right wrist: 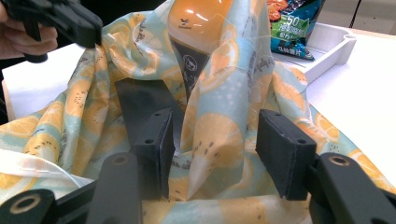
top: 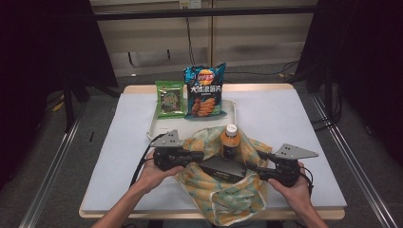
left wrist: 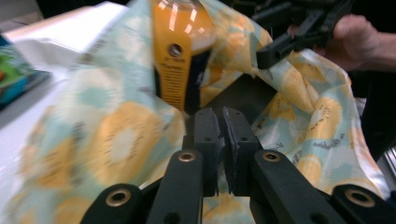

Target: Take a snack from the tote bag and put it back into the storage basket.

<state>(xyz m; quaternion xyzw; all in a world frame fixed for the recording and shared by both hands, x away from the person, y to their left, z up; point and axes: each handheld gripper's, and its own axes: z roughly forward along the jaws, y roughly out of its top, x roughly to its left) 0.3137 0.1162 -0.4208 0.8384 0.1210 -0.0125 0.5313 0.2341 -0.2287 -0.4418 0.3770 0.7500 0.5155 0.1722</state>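
Tongs point(top: 202, 156) at bag point(top: 223, 199), bottle point(top: 231, 141) inside

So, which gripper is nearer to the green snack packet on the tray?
Left. The left gripper sits in front of the green snack packet, at the bag's left edge. The right gripper is farther, beyond the orange bottle.
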